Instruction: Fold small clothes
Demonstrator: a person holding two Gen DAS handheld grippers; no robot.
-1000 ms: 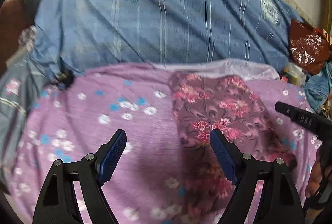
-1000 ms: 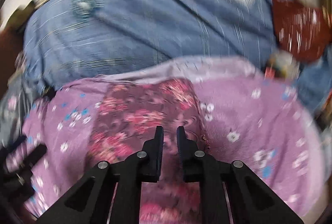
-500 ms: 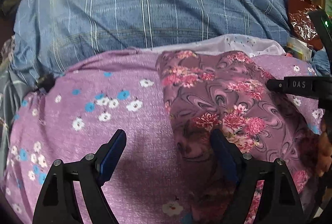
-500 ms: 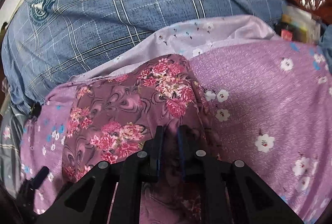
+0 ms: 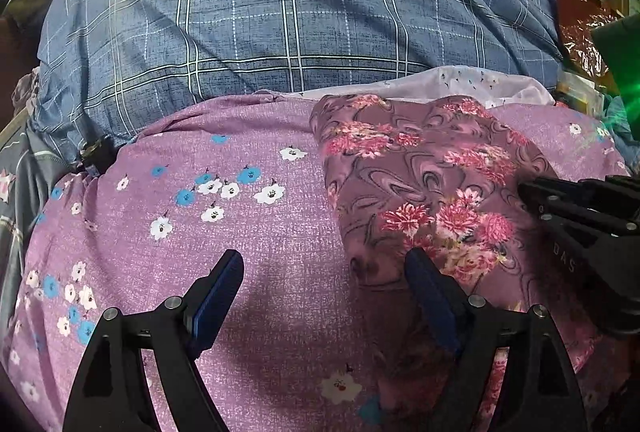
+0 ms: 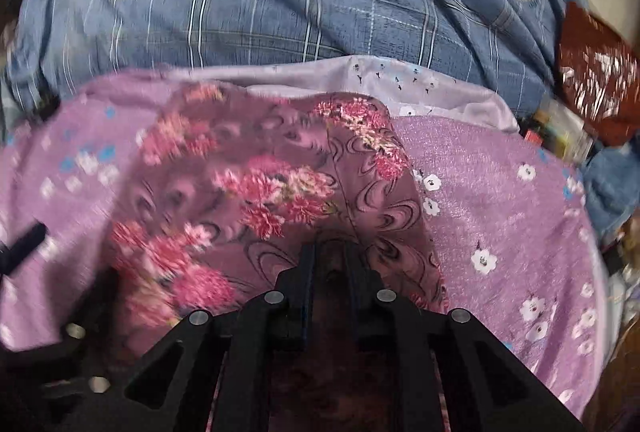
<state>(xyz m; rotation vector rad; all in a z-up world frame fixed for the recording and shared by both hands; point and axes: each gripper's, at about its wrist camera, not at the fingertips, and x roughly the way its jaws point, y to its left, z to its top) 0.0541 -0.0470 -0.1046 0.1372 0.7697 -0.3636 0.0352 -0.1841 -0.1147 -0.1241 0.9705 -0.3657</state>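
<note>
A mauve garment with pink flowers point(image 5: 420, 184) lies folded on a purple flowered cloth point(image 5: 240, 216). My left gripper point(image 5: 324, 272) hangs open just above them; its right finger point(image 5: 424, 284) is over the garment's left edge and its left finger is over the purple cloth. In the right wrist view the garment point(image 6: 260, 192) runs under my right gripper point(image 6: 329, 252). Those jaws are closing, narrow, with a fold of the garment pinched between the pads. The right gripper point(image 5: 532, 194) also shows at the garment's right side.
A blue checked sheet point(image 5: 300, 12) covers the bed behind. A pale lilac cloth point(image 6: 360, 76) peeks out past the garment's far edge. A red-brown foil bag point(image 6: 596, 80) and small clutter point(image 6: 560, 128) sit at the right.
Both grippers have come lower and closer to the cloths. The right gripper has rolled and shifted, staying pinched on the floral garment. The left stays open.
</note>
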